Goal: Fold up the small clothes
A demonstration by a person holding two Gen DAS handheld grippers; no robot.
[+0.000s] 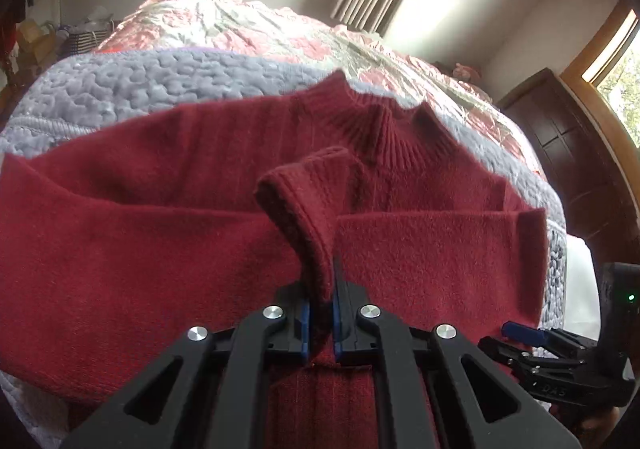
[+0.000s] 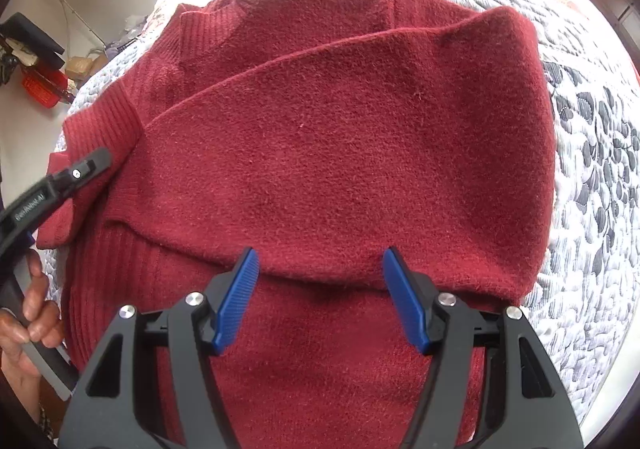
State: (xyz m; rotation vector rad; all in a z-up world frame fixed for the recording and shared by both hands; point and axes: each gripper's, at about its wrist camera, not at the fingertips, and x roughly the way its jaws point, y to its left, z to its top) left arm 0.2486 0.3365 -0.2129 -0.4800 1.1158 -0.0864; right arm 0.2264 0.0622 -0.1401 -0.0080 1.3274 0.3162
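A dark red knitted sweater (image 1: 160,185) lies on the bed, its ribbed collar (image 1: 380,121) at the far side. My left gripper (image 1: 322,289) is shut on the ribbed cuff (image 1: 296,201) of one sleeve, lifted over the sweater's chest. The other sleeve (image 2: 340,137) lies folded across the body. My right gripper (image 2: 320,289) hovers open just above the sweater's (image 2: 320,349) lower body, nothing between its blue pads (image 2: 236,301). In the right wrist view the left gripper (image 2: 86,165) shows at the left edge holding the cuff (image 2: 100,121).
A grey-blue quilted blanket (image 1: 120,85) and a floral cover (image 1: 240,25) spread over the bed. Dark wooden furniture (image 1: 568,153) stands to the right, a window behind it. A person's hand (image 2: 28,313) grips the left tool's handle. Clutter sits on the floor (image 2: 44,89).
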